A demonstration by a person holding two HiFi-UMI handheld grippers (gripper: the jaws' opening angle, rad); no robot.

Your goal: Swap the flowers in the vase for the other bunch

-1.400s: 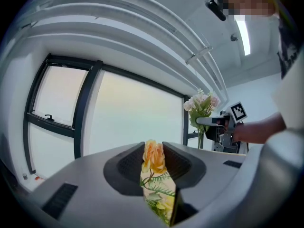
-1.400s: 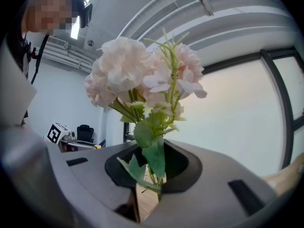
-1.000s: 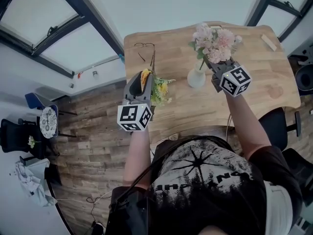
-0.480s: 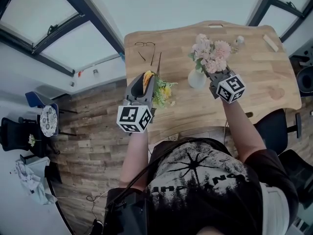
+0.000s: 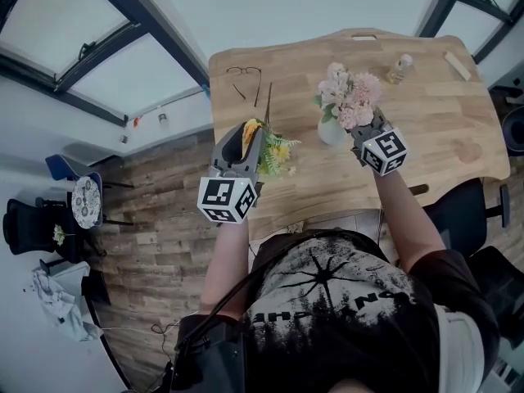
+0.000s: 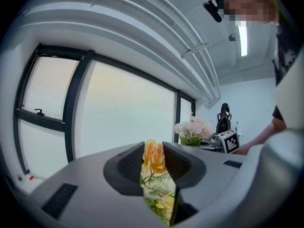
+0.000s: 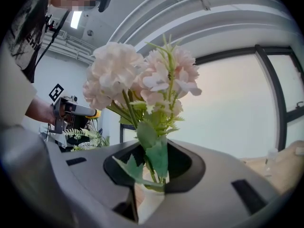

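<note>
On the wooden table [image 5: 442,129] stands a white vase [image 5: 330,131] with the pink bunch [image 5: 348,98] upright in it. My right gripper [image 5: 360,128] is at the vase's neck. In the right gripper view the pink stems [image 7: 154,167] run between the jaws above the vase [image 7: 147,201]. The jaws have just been opening and a gap shows beside the stems. My left gripper [image 5: 246,131] hovers left of the vase, shut on the yellow bunch [image 5: 274,152], whose yellow bloom [image 6: 153,158] sticks up between the pads.
Eyeglasses [image 5: 243,73] and a thin stick [image 5: 266,101] lie at the table's far left. A small bottle [image 5: 399,68] and a wooden block [image 5: 457,65] sit at the far right. An office chair [image 5: 458,211] stands at the table's near right edge.
My right gripper has come down with the pink bunch, and its stems now sit in the vase. The left gripper with the yellow bunch has barely moved.
</note>
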